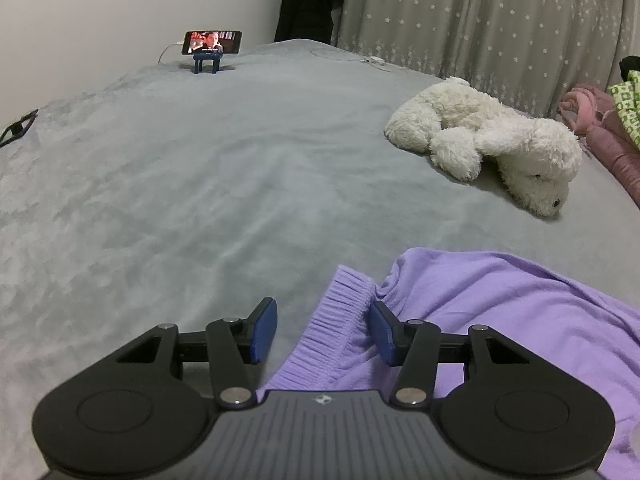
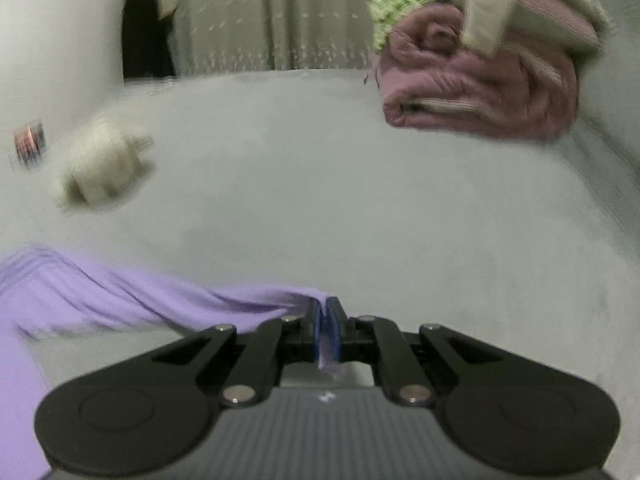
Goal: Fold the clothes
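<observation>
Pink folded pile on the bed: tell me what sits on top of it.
On the pink folded pile lie a green patterned garment and a cream one; anything beneath them is covered.

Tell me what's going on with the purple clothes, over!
Right gripper shut on purple garment, pulling an edge. Left gripper open, ribbed waistband between its fingers, not pinched. Plush dog lies clear, farther up the bed.

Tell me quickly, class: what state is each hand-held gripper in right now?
Left hand-held gripper: open, astride the purple garment's ribbed cuff, not pinching it.
Right hand-held gripper: closed on the purple garment.
</observation>
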The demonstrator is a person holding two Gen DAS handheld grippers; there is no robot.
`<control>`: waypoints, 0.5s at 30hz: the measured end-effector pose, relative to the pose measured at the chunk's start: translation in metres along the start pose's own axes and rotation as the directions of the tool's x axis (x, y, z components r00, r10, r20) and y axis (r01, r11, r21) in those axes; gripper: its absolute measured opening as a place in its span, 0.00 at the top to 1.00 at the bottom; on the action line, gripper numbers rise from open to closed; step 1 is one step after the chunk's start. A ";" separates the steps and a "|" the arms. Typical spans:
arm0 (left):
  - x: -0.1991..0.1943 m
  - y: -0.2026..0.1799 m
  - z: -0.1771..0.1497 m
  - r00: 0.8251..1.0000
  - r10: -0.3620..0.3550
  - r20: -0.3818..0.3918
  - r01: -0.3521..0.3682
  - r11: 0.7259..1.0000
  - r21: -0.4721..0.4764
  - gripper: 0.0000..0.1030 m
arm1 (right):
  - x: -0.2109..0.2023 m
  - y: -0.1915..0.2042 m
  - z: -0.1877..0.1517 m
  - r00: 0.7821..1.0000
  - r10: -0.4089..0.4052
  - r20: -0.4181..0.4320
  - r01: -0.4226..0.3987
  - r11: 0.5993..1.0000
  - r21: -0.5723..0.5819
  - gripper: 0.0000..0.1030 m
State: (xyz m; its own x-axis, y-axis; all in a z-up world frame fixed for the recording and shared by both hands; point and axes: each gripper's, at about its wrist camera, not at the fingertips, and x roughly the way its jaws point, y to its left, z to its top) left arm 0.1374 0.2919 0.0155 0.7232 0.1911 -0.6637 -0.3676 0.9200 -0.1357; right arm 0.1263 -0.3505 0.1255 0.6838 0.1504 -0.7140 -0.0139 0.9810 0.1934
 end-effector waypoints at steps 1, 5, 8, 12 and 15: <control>0.000 0.000 0.000 1.000 0.000 0.000 0.000 1.000 0.000 0.52 | -0.014 -0.004 0.006 0.998 0.055 -0.020 -0.053 0.995 0.078 0.94; 0.000 -0.001 0.000 1.000 0.005 0.000 -0.005 1.000 0.006 0.52 | -0.024 -0.037 0.024 0.989 0.140 -0.049 -0.112 0.918 0.381 0.94; 0.000 -0.001 0.000 1.000 0.005 -0.001 -0.005 1.000 0.002 0.52 | 0.022 -0.088 0.013 0.989 0.045 -0.143 0.053 0.786 0.615 0.90; 0.001 0.001 0.001 1.000 -0.005 -0.003 0.004 1.000 -0.004 0.52 | 0.069 -0.117 -0.009 0.974 -0.134 -0.182 0.220 0.755 0.618 0.88; 0.001 -0.001 0.000 1.000 0.003 0.000 -0.003 1.000 0.009 0.52 | 0.058 -0.095 -0.020 0.970 -0.232 -0.079 0.243 0.873 0.424 0.54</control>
State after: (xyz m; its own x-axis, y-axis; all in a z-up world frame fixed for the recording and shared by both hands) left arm 0.1383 0.2913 0.0149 0.7219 0.1937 -0.6643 -0.3642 0.9226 -0.1268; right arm 0.1529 -0.4330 0.0521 0.6084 -0.0717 -0.7904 0.4632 0.8407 0.2803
